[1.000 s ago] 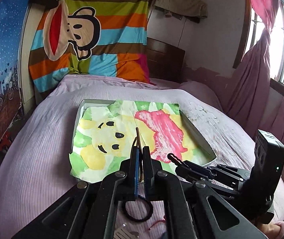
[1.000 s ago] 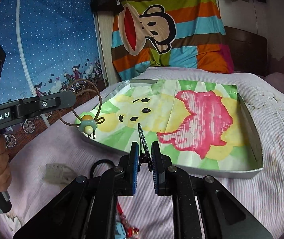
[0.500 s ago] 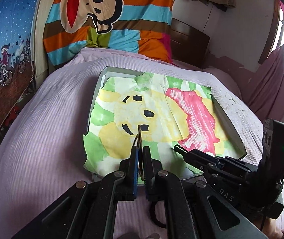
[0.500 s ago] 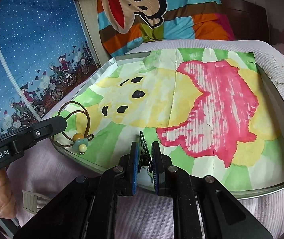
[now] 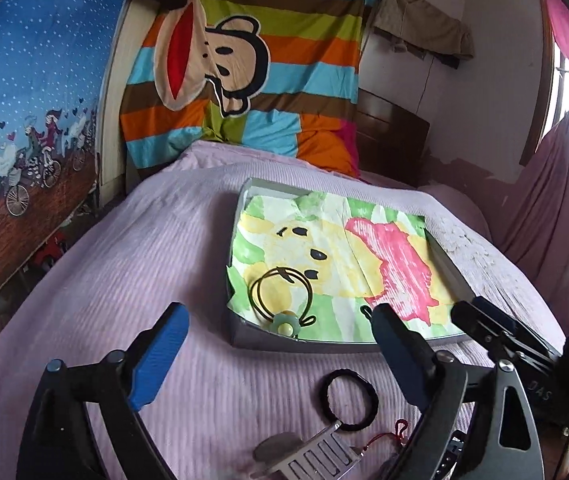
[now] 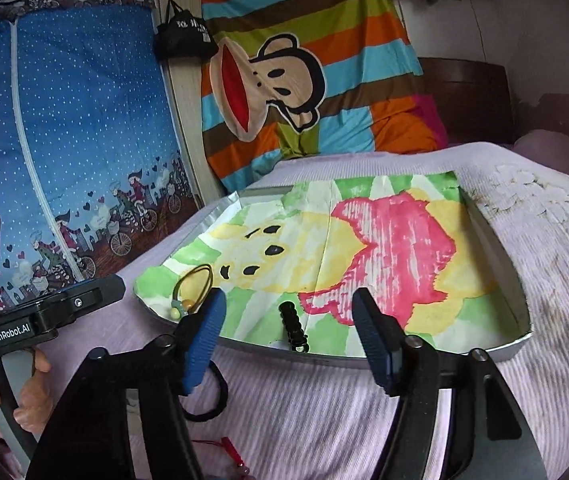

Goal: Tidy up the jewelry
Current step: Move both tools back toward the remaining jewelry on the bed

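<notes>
A grey tray (image 5: 244, 336) lined with a painted paper lies on the pink bedspread. A brown looped band with a green bead (image 5: 280, 292) rests in the tray's near left corner, free of my left gripper (image 5: 276, 318), whose jaws are opening wide around it. In the right wrist view the same band (image 6: 192, 284) shows left of the blue fingers. A short black beaded piece (image 6: 294, 328) lies on the paper at the tray's (image 6: 516, 344) front rim. My right gripper (image 6: 288, 308) is opening above it, its pads apart from the piece.
A black hair tie (image 5: 348, 398), a red cord (image 5: 396, 432) and a metal clip (image 5: 312, 452) lie on the bedspread in front of the tray. A hand (image 6: 24, 392) holds the left gripper's handle. A striped cartoon blanket and a headboard stand behind.
Both grippers were shut, the left on the brown band, the right on the black piece. Both have opened, and the two pieces now lie in the tray.
</notes>
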Demonstrator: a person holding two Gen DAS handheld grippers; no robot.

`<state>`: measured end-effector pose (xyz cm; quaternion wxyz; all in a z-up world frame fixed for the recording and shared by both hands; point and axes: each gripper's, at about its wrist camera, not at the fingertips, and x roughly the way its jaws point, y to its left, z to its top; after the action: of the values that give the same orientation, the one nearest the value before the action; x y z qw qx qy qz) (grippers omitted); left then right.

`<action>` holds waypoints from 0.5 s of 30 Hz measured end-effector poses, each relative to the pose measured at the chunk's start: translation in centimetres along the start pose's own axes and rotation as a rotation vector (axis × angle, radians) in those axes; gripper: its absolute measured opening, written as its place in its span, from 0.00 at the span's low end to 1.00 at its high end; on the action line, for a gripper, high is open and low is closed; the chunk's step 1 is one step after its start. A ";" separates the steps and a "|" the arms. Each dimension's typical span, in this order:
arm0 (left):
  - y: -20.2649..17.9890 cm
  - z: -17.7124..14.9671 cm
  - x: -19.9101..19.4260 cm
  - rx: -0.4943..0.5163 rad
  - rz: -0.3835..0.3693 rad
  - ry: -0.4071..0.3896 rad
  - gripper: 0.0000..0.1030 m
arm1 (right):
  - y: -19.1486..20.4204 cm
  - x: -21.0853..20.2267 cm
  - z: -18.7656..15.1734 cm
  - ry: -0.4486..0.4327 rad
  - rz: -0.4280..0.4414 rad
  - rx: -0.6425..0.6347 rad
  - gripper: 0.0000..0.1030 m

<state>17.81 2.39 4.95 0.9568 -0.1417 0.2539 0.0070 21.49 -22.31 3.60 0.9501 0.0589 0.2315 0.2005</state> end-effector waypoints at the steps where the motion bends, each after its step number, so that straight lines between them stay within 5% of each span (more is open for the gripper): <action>1: -0.1 -0.2 -0.6 0.007 0.001 -0.018 0.94 | 0.0 -0.9 -0.1 -0.020 -0.003 0.004 0.76; 8: -0.3 -2.0 -4.0 0.048 0.019 -0.110 1.00 | 0.6 -6.4 -1.7 -0.120 -0.040 0.008 0.96; 15: -0.3 -4.4 -6.5 0.090 0.044 -0.164 1.00 | 1.7 -9.6 -4.1 -0.130 -0.066 -0.018 0.98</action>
<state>10.09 1.26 4.53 0.9793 -0.0919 0.1780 0.0281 11.19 -24.64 4.36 0.9697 0.0559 0.1692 0.1670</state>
